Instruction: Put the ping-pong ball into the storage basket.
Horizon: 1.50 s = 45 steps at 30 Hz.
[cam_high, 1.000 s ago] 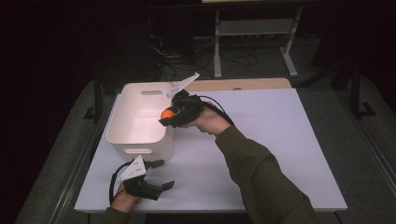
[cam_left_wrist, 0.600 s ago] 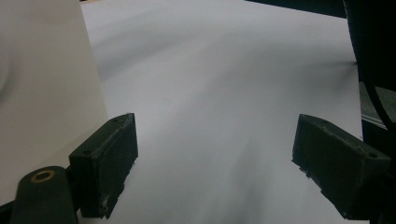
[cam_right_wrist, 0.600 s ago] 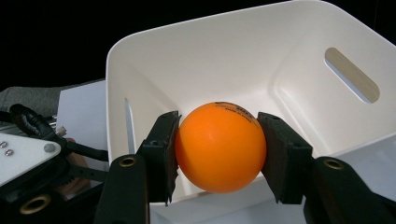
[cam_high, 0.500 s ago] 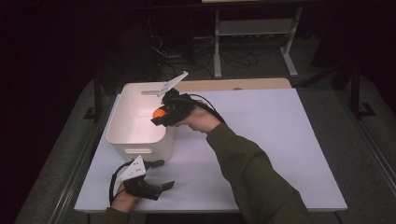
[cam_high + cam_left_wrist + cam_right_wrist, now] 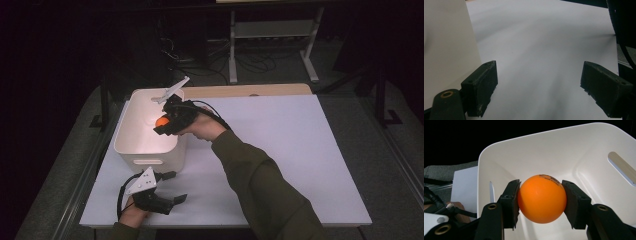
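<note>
Orange ball (image 5: pixel 161 121), clamped in the right claw (image 5: pixel 162 125) over the white bin (image 5: pixel 131 145) left of centre in the high view, left claw (image 5: pixel 172 187) resting wide at lower left; left gripper view, jaws agape over bare table (image 5: pixel 544 50); right gripper view, ball (image 5: pixel 541 198) pinched mid-frame above the bin (image 5: pixel 584 152).

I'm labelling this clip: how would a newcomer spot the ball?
Find the white bin at the left of the white table. Above its opening, the right gripper is shut on the ball, the one bright orange thing there.
</note>
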Available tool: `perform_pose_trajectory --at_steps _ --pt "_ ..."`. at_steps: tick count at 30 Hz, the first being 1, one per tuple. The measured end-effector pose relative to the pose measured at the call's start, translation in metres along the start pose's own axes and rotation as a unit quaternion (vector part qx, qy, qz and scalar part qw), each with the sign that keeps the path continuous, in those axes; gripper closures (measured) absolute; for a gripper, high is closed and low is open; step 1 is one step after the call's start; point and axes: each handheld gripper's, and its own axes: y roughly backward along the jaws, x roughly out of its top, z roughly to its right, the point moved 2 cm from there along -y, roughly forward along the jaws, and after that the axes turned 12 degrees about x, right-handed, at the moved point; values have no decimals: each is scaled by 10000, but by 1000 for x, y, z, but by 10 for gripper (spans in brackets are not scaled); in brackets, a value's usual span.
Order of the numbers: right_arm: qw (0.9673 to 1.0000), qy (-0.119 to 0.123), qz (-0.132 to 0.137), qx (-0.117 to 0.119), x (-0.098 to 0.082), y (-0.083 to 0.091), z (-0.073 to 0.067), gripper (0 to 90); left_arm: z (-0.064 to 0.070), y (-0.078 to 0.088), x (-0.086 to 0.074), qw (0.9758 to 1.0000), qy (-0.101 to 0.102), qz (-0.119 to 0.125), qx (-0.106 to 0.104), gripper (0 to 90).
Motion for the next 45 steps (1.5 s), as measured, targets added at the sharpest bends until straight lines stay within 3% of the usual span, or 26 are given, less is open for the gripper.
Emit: perform_pose_trajectory --at_steps 23,34,45 --pt "9993 35 -369 53 6 -40 4 494 0 0 0 10000 -12 -3 -10 140" --pt "9984 26 -558 34 4 -52 5 494 0 0 0 10000 -12 -4 -19 140" --pt "9983 44 -577 26 4 -54 5 488 0 0 0 10000 -12 -2 -19 140"
